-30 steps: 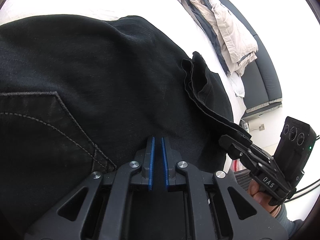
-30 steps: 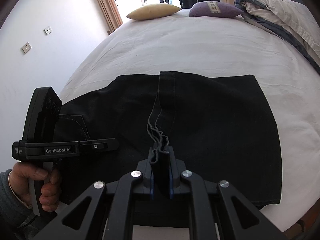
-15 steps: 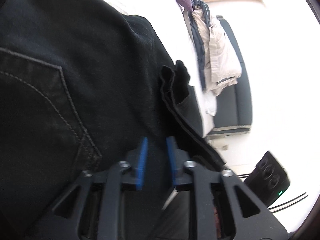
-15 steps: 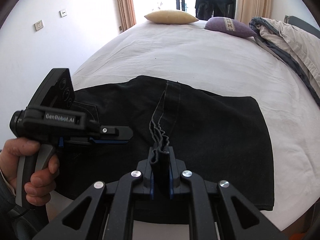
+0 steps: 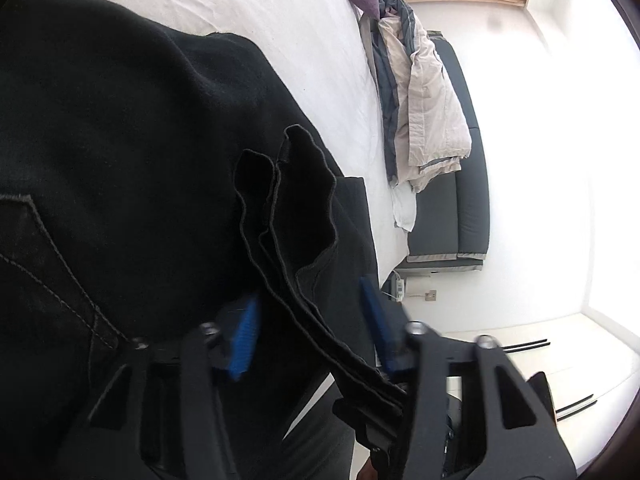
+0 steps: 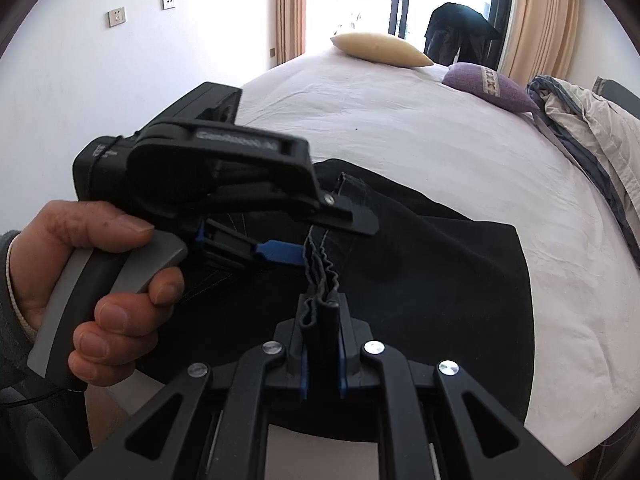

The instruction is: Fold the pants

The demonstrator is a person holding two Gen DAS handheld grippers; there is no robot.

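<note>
A bed (image 6: 400,128) with a white, lightly creased sheet carries everything. Black pants (image 6: 440,280) lie spread across its near part, from about 9 o'clock round to 4 o'clock in the right wrist view, with one bunched edge lifted off the sheet near the middle. At 12 o'clock, near the far end, lies a pale yellow pillow (image 6: 380,50); a purple pillow (image 6: 488,86) lies just beside it at 1 o'clock. Along the edge at 2 to 3 o'clock lies a rumpled beige and grey-blue quilt (image 6: 592,128), well apart from the pants.

Matt black cloth pants (image 6: 420,280)
</note>
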